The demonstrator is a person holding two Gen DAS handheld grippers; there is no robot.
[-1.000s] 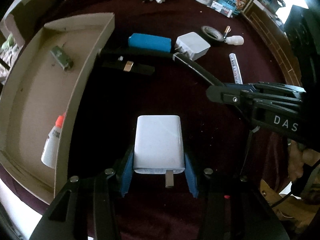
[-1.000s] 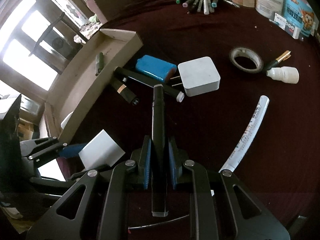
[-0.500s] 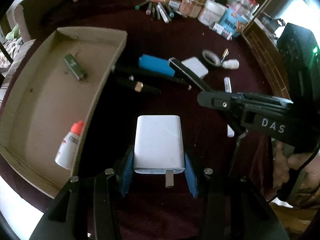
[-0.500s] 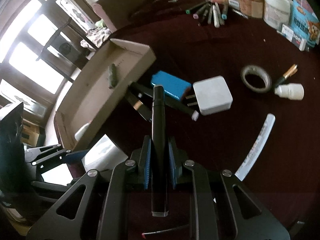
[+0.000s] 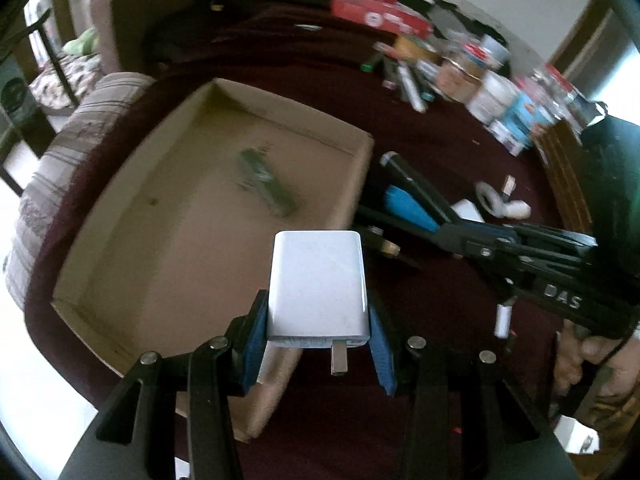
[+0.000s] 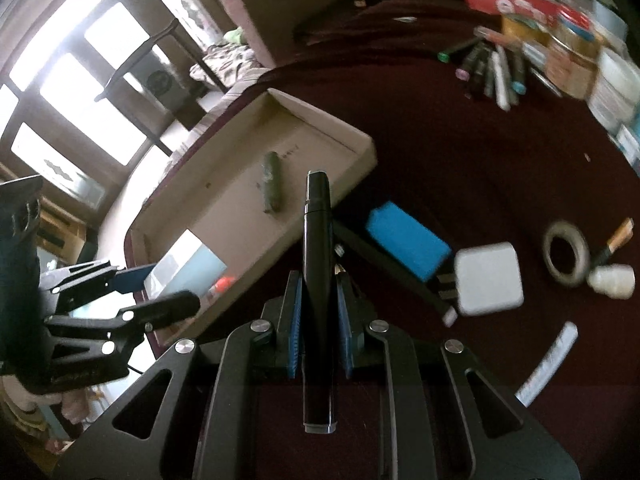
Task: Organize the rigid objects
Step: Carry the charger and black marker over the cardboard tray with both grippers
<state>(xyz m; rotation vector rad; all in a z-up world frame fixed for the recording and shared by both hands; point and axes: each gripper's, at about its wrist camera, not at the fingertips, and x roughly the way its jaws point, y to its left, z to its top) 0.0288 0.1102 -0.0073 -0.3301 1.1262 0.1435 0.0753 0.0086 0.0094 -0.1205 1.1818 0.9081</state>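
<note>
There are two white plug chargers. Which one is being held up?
The rectangular white charger is pinched in the left gripper near the cardboard tray. The square white charger lies on the dark red cloth beside the blue block.

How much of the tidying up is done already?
A little. The cardboard tray already holds a green thing and a small bottle. The left gripper holds a white charger; the right gripper holds a black pen. The blue block, square charger and tape roll still lie on the cloth.
</note>
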